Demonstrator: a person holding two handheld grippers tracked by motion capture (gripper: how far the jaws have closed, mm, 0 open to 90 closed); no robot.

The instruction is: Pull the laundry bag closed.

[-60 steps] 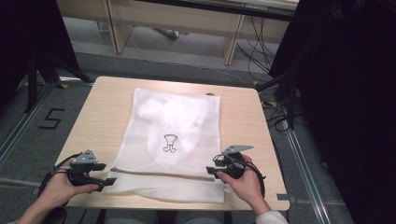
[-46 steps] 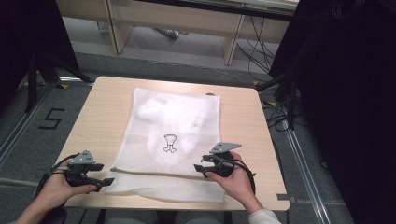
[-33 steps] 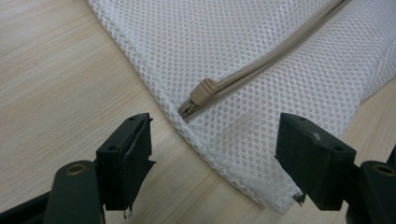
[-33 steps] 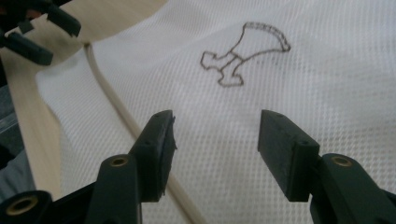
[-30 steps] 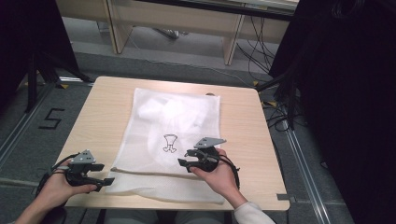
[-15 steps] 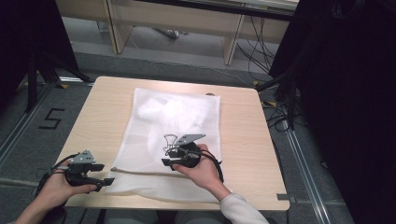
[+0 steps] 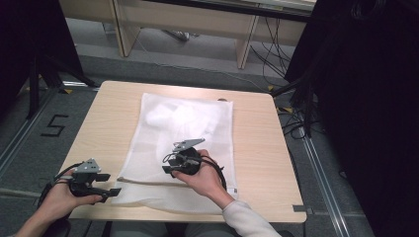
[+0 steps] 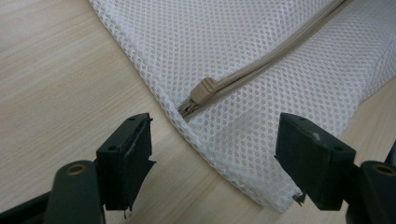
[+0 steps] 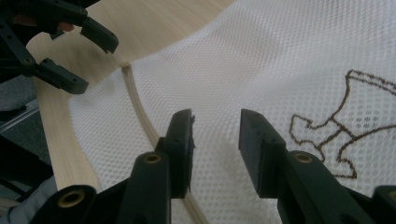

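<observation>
We read the work in hand as running the zipper of the white mesh laundry bag (image 7: 183,148), which lies flat on the middle of the wooden table (image 7: 257,143), its near edge close to the table's near edge. The beige zipper (image 7: 148,180) runs left to right across the bag's near part, and in the left gripper view its slider (image 8: 204,90) sits at the bag's near-left corner, at the very end of the track, untouched. So we judge the task barely begun: neither tool grips anything yet, and the pull along the track is all left to do.

Our left gripper (image 7: 109,185) rests at that corner with its jaws wide apart, straddling the corner without pressing it. Our right gripper (image 7: 168,170) hovers over the bag's near middle, beside the brown embroidered figure (image 9: 341,135); its jaws have just been closing and now stand half apart, with mesh below them but nothing pinched between them. In its view the zipper runs under the left jaw.

Room is good: bare tabletop lies left, right and far of the bag. The tight spot is the near-left corner, where bag edge and table edge run close together.
</observation>
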